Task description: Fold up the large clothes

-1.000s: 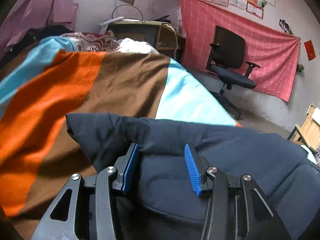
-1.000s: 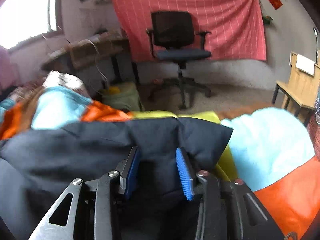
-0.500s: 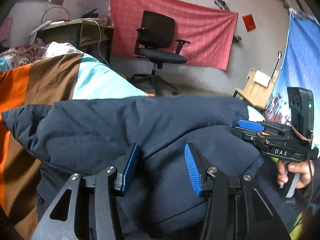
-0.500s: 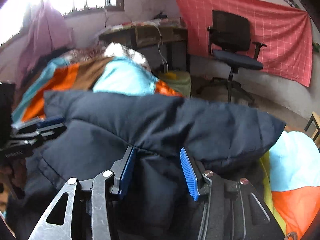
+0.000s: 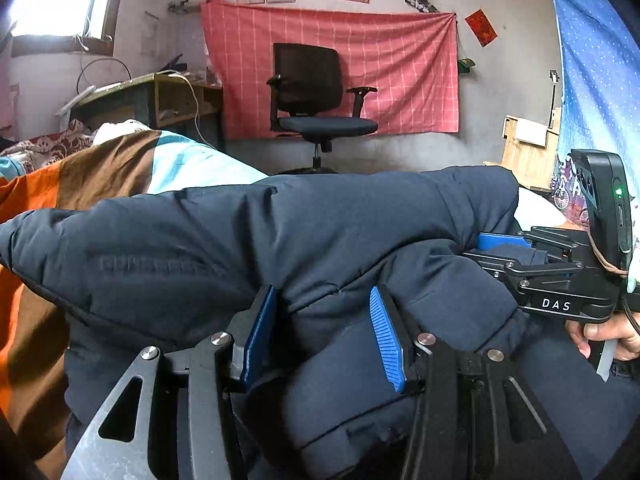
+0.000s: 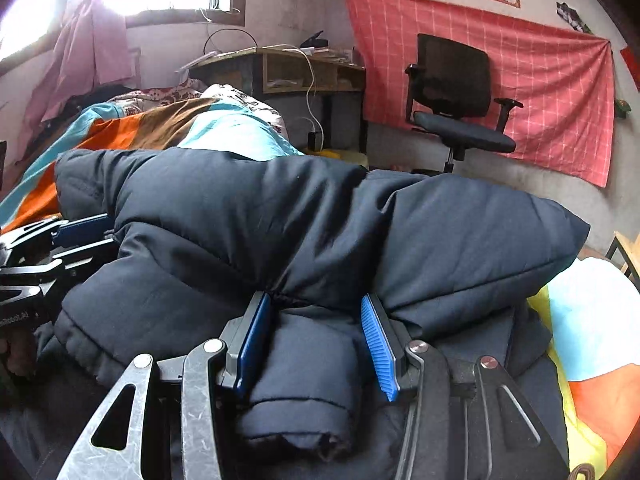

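A dark navy padded jacket (image 5: 312,232) lies bunched across the bed, filling the lower half of both views. My left gripper (image 5: 320,296) is shut on a thick fold of it, padding bulging between the blue pads (image 5: 386,340). My right gripper (image 6: 316,300) is shut on another fold, with a rolled sleeve-like part of the jacket (image 6: 304,380) between its fingers. In the left wrist view the right gripper (image 5: 520,248) shows at the right, held by a hand (image 5: 608,334). The left gripper (image 6: 60,232) shows at the left edge of the right wrist view.
A bedspread (image 5: 100,168) in orange, brown and light blue stripes covers the bed under the jacket. Beyond the bed stand a black office chair (image 5: 316,96) before a red wall cloth (image 5: 400,64), a cluttered desk (image 6: 280,72) and a wooden chair (image 5: 524,148).
Both grippers have lifted and swung round with the jacket's edge, which now stands up as a thick fold. Each gripper has come into the other's view.
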The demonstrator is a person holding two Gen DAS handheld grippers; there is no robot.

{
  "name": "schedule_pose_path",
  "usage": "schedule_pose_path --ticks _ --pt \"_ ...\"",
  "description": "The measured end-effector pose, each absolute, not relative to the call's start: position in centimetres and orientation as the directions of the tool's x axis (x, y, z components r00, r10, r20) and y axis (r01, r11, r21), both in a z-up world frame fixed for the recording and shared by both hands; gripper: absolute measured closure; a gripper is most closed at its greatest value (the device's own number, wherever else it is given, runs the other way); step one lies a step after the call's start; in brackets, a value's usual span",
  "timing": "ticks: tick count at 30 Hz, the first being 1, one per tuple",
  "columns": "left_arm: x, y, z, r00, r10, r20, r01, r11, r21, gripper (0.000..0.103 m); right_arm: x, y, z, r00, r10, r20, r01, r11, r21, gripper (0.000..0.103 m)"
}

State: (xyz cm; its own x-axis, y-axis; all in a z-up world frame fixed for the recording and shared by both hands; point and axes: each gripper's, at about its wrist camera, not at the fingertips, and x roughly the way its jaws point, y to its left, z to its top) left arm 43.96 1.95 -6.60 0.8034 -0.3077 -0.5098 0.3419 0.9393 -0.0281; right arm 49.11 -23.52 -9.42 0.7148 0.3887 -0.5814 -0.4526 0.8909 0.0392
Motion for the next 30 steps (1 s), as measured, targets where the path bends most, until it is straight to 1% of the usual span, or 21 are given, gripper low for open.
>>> schedule_pose_path --ticks 8,20,26,28,29,30 --pt "43.7 1.4 -7.0 0.821 -0.296 -0.488 0.334 0.943 -0.009 0.060 49.2 -22.3 -10.3 0.738 0.339 -0.584 -0.428 0.904 -0.016 0.059" --pt "43.2 1.6 -6.9 0.830 -0.298 -0.471 0.334 0.942 -0.007 0.060 49.1 -22.9 -10.2 0.735 0.378 -0.564 -0.439 0.898 0.030 0.059" --pt "42.7 1.0 -6.5 0.853 -0.243 -0.463 0.308 0.949 0.069 0.058 48.8 -23.2 -10.1 0.741 0.381 -0.553 -0.437 0.899 0.034 0.058" --pt "42.7 0.7 -6.0 0.849 -0.218 -0.482 0.295 0.951 0.088 0.057 48.5 -23.3 -9.8 0.749 0.372 -0.549 -0.430 0.902 0.025 0.054" --pt "42.8 0.7 -5.8 0.841 -0.213 -0.497 0.290 0.953 0.083 0.057 48.3 -23.4 -9.5 0.755 0.363 -0.546 -0.425 0.905 0.015 0.047" --pt "42.9 0.8 -5.6 0.832 -0.209 -0.514 0.283 0.956 0.070 0.057 48.1 -23.6 -9.2 0.766 0.339 -0.546 -0.405 0.914 0.000 0.029"
